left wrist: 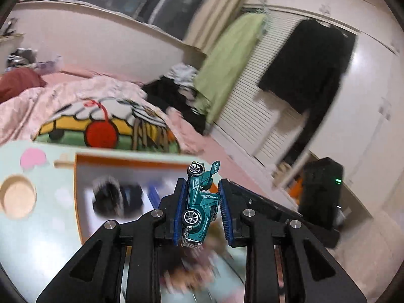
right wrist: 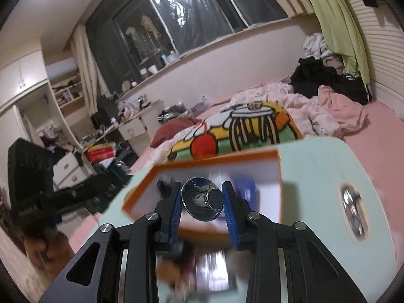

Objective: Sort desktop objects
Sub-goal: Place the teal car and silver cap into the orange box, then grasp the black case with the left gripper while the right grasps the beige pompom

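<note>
A pale green table (right wrist: 315, 166) is filling the lower part of both wrist views, in front of a bed covered with a pink quilt (right wrist: 303, 106). An orange-rimmed white box (right wrist: 219, 174) is sitting on the table; the dark and blue items inside it are blurred beyond identification, possibly small toys. The left gripper (left wrist: 200, 207) is clamping a teal toy car (left wrist: 199, 202) between its blue pads, nose down and lifted clear above the table beside the box. The right gripper (right wrist: 203, 202) is pinching a shiny chrome funnel-shaped metal piece (right wrist: 202, 199), raised in front of the box.
</note>
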`<state>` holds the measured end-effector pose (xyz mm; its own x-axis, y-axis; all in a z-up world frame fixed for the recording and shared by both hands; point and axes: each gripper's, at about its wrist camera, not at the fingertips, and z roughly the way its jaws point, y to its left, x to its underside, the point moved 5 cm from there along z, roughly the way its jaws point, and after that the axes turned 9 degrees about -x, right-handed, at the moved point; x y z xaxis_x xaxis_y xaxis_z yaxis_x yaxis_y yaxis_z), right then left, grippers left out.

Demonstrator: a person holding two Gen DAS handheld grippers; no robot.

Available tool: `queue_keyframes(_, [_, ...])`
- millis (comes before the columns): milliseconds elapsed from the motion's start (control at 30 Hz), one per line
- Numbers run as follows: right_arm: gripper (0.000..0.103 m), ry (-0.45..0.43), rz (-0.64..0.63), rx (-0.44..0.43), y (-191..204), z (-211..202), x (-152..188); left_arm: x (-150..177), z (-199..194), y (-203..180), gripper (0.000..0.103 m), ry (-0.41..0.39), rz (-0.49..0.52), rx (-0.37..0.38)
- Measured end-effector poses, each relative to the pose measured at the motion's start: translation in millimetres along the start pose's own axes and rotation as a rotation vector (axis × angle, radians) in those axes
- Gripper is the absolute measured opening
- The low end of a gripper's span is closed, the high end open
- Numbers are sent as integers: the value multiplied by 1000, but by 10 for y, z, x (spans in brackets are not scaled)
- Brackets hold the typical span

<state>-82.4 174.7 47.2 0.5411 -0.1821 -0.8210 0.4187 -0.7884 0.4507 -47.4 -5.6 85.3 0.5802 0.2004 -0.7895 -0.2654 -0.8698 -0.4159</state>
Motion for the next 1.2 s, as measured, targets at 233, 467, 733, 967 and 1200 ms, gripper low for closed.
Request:
queue_keyframes(233, [79, 213, -176, 192, -100, 608, 308, 246, 563, 246, 66, 86, 43, -189])
queue_keyframes(467, [79, 121, -169, 197, -60, 360, 242, 147, 291, 240, 80, -12, -8, -198])
queue_keyframes(733, [80, 50, -26, 129, -77, -468, 528, 524, -176, 373, 84, 63, 17, -289])
queue_keyframes(967, [80, 216, -71, 201, -173, -396, 1158, 1345, -65, 355, 87, 184, 201, -425])
queue_keyframes(1200, [83, 290, -162, 255, -152, -228, 1295, 1453, 155, 230, 98, 244, 339, -513])
